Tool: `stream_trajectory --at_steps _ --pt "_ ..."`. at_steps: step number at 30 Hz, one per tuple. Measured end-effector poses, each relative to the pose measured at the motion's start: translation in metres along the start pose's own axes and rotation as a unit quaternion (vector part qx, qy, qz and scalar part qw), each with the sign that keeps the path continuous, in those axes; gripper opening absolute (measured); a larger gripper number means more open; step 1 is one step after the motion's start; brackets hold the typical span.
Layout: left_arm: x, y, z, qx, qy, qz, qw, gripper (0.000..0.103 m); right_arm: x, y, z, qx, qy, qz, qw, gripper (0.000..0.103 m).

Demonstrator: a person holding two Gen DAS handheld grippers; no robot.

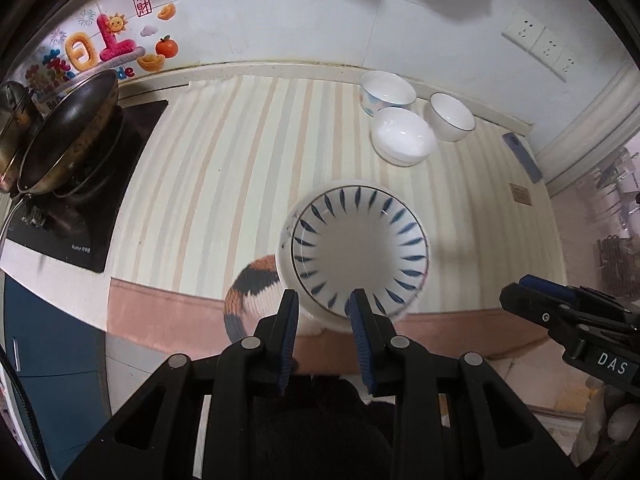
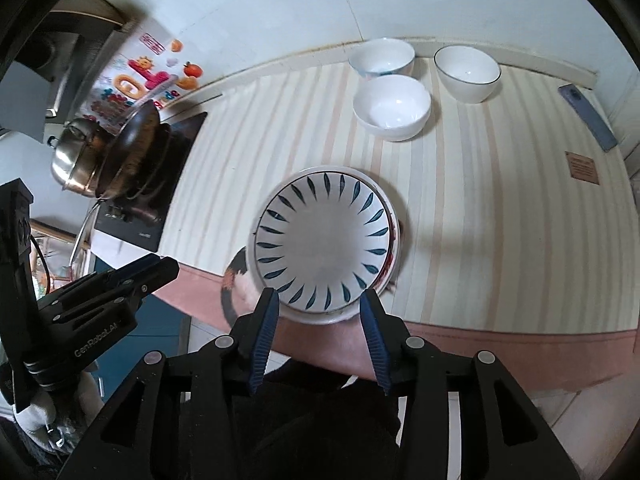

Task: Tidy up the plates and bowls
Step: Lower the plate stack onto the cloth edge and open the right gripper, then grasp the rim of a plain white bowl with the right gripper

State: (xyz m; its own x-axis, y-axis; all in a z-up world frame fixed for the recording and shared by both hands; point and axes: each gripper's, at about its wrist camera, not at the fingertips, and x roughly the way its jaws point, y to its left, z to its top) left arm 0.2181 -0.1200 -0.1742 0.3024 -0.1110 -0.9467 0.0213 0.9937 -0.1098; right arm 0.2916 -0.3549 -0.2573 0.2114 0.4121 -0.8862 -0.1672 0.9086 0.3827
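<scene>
Striped counter, both tools raised over stacked bowls

Left tool (image 1: 324, 312) and right tool (image 2: 318, 312) point steeply down, jaws apart, holding nothing; the blue-leaf bowl (image 2: 324, 240) tops a stack near the striped counter (image 2: 500, 220) edge; 3 white bowls (image 2: 392, 106) sit at 12 o'clock, pans (image 1: 68, 136) at 10 o'clock.

Bright overhead light, soft shadows, strong fisheye curvature, dark blurred corners.
</scene>
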Motion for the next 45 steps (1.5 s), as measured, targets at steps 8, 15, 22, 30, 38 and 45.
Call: stream_trajectory --at_steps 8,15,22,30,38,45 --pt "-0.021 0.005 -0.002 0.018 -0.012 -0.023 0.9995 0.025 -0.031 0.017 -0.022 0.013 -0.012 -0.004 1.0 0.046" --pt "-0.022 0.017 0.015 0.041 -0.028 -0.051 0.9975 0.027 -0.028 0.028 -0.023 0.055 -0.015 -0.01 0.998 0.062" --pt "0.007 0.02 0.058 0.05 -0.051 -0.054 0.996 0.033 -0.019 0.014 0.002 0.101 -0.041 -0.015 0.994 0.073" --pt "0.093 0.008 0.134 0.018 -0.023 -0.051 0.9983 0.033 0.023 -0.042 0.074 0.136 -0.063 -0.033 0.988 0.073" --pt "0.199 -0.02 0.198 -0.018 0.058 -0.07 0.9957 0.033 0.099 -0.115 0.164 0.15 -0.048 -0.019 0.987 0.073" --pt "0.272 -0.06 0.221 -0.019 0.108 -0.085 0.9903 0.03 0.175 -0.164 0.218 0.152 -0.002 0.009 0.988 0.042"
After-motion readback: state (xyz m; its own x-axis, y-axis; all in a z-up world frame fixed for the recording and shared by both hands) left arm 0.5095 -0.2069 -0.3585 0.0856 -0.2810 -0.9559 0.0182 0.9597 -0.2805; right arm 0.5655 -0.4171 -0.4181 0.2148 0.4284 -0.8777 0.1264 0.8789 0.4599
